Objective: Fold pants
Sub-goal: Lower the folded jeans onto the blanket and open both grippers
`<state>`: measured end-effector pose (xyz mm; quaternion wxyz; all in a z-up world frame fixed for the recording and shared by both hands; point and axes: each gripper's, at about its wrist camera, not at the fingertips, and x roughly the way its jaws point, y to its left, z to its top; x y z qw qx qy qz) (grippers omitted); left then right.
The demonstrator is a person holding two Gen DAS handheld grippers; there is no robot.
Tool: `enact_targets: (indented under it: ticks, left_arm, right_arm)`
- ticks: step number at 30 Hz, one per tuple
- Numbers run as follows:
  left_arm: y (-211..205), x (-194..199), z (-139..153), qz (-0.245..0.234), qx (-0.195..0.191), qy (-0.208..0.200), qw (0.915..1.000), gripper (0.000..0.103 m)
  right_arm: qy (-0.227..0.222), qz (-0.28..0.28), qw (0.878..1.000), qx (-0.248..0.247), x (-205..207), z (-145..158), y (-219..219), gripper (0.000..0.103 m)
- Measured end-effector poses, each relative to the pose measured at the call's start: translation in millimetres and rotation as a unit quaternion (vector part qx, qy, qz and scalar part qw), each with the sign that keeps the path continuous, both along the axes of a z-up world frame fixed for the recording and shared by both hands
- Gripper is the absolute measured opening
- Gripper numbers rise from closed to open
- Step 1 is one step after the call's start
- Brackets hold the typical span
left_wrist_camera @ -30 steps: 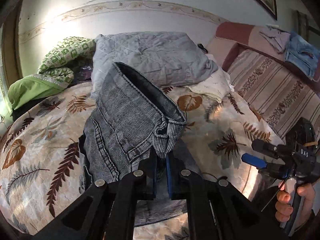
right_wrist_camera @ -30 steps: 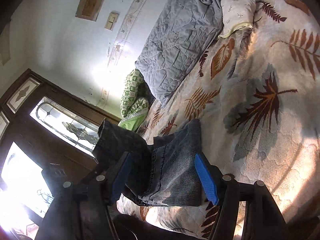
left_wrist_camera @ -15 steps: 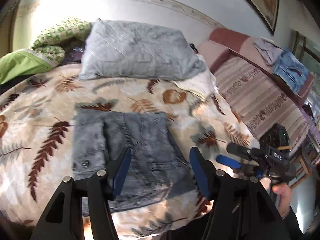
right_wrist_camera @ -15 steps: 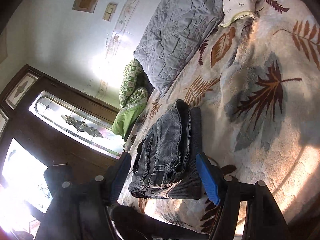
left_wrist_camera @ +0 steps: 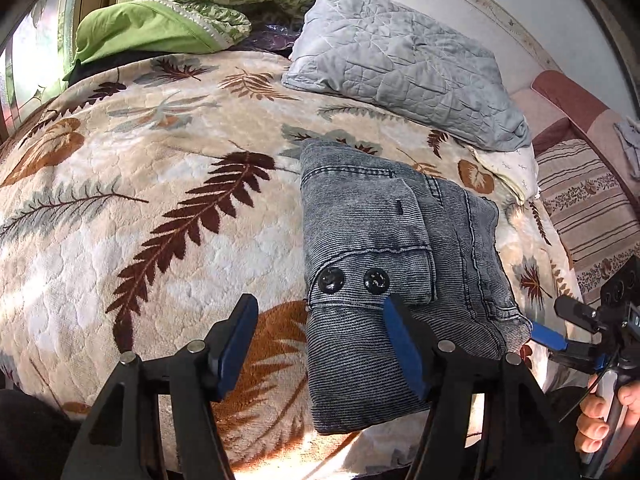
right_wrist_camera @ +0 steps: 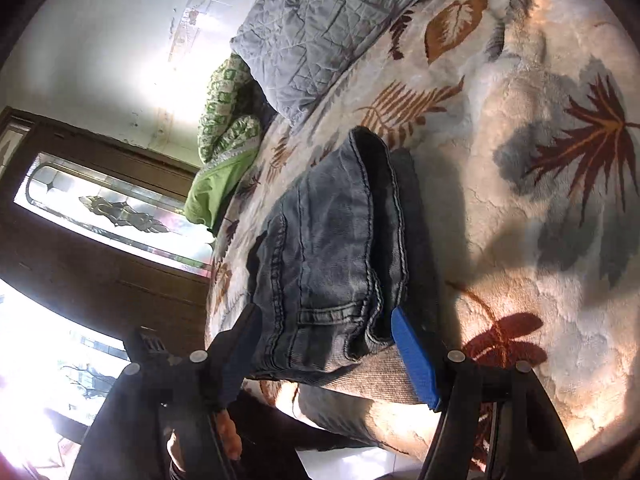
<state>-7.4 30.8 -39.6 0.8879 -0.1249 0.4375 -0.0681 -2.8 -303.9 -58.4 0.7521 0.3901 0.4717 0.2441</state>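
Note:
The grey denim pants (left_wrist_camera: 396, 264) lie folded in a compact stack on the leaf-patterned bedspread (left_wrist_camera: 160, 184), near the bed's front edge. Two black buttons show on the top layer. My left gripper (left_wrist_camera: 320, 336) is open and empty, just above the stack's near left corner. My right gripper (right_wrist_camera: 326, 344) is open, its blue pads either side of the stack's near end (right_wrist_camera: 336, 248), not closed on it. The right gripper also shows in the left wrist view (left_wrist_camera: 560, 328), at the stack's right edge.
A grey quilted pillow (left_wrist_camera: 404, 64) and a cream one (left_wrist_camera: 508, 168) lie at the head of the bed. Green bedding (left_wrist_camera: 152, 32) is piled at the far left. A striped sofa (left_wrist_camera: 592, 208) stands to the right. A door with glass panels (right_wrist_camera: 108, 212) is behind.
One second ago my left gripper was shut on the lifted waistband. It has let go and opened, and the pants now lie flat and folded. Both grippers have moved closer to the stack.

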Motion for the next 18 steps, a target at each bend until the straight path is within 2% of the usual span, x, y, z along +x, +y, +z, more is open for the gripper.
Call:
enact_targets:
  ticks: [3, 7, 8, 9, 10, 11, 12, 14, 18]
  left_arm:
    - [1.4, 0.6, -1.8, 0.002, -0.012, 0.002, 0.9999, 0.066]
    - [1.1, 0.6, -0.5, -0.001, -0.015, 0.003, 0.9999, 0.066]
    - [1.3, 0.7, -0.4, -0.001, -0.016, 0.004, 0.9999, 0.066]
    - [1.8, 0.5, -0.4, -0.002, -0.016, 0.004, 0.9999, 0.066]
    - [2.6, 0.3, -0.3, 0.0, -0.017, 0.005, 0.9998, 0.066]
    - [3.5, 0.0, 0.0, 0.001, -0.018, 0.006, 0.9998, 0.066]
    - [4.7, -0.4, 1.0, 0.001, -0.018, 0.005, 0.9998, 0.066]
    - [8.2, -2.4, 4.8, 0.008, -0.011, -0.003, 0.9999, 0.066]
    - [13.2, -7.0, 16.4, 0.023, -0.008, -0.028, 0.9993, 0.066]
  right_arm:
    - [0.02, -0.01, 1.0, 0.003, -8.8, -8.0, -0.1, 0.07]
    - [0.03, -0.004, 0.999, -0.021, 2.7, -11.3, 13.3, 0.069]
    - [0.034, -0.001, 0.999, -0.035, 6.5, -12.5, 17.9, 0.065]
    - [0.037, -0.001, 0.998, -0.042, 10.0, -14.7, 20.9, 0.054]
    - [0.043, -0.002, 0.998, -0.048, 13.6, -16.4, 23.1, 0.041]
    - [0.046, -0.002, 0.997, -0.059, 16.0, -16.1, 25.1, 0.017]
    - [0.041, 0.001, 0.997, -0.069, 16.7, -12.8, 27.9, 0.013]
    - [0.018, 0.0, 0.995, -0.101, 11.4, 3.6, 33.3, 0.011]
    - [-0.019, -0.011, 0.994, -0.11, -12.3, 43.4, 34.4, 0.011]
